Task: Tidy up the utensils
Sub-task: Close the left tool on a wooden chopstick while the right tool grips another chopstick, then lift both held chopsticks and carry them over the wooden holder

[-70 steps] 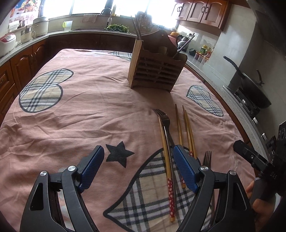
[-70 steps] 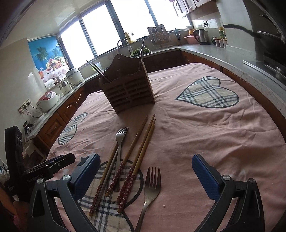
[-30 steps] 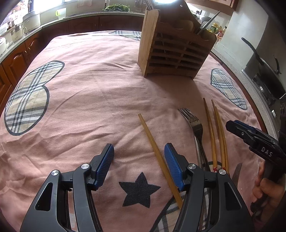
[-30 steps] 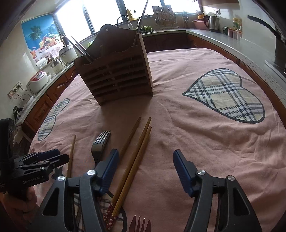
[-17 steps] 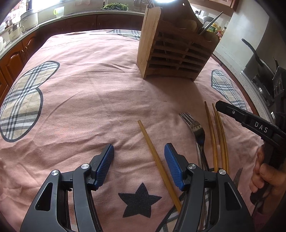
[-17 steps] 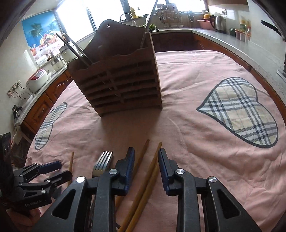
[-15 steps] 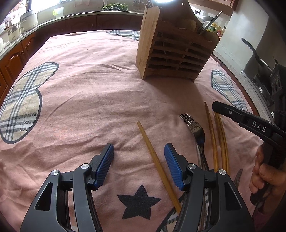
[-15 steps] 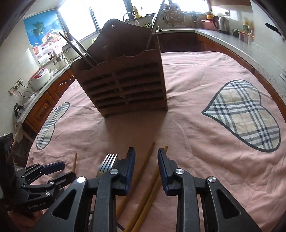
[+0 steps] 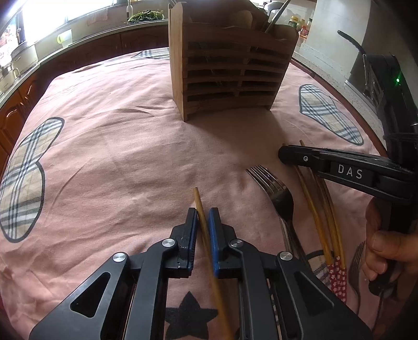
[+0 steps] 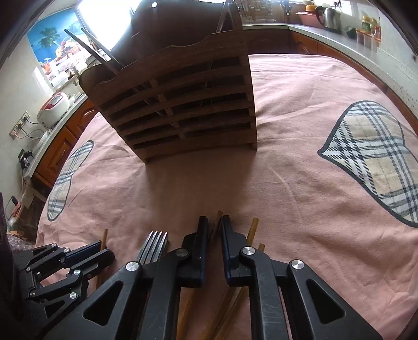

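Observation:
A slatted wooden utensil holder point(image 9: 230, 65) stands on the pink tablecloth and shows close in the right wrist view point(image 10: 177, 104), with utensils in it. My left gripper point(image 9: 202, 217) is shut on a single bamboo chopstick point(image 9: 197, 201) lying on the cloth. My right gripper point(image 10: 214, 225) is shut on another chopstick point(image 10: 216, 222); two more chopsticks point(image 10: 253, 227) lie just right of it. A steel fork point(image 9: 274, 188) lies between the two grippers. A second fork point(image 9: 356, 259) lies at the right edge.
The pink tablecloth point(image 9: 104, 157) has plaid heart patches point(image 10: 373, 151) and a black star point(image 9: 190, 316). Kitchen counters with a rice cooker point(image 10: 53, 104), a kettle point(image 10: 327, 15) and a wok point(image 9: 365, 60) ring the table.
Both grippers have closed: the left one onto the lone chopstick, the right one onto a chopstick of the group. Both have moved closer to the holder.

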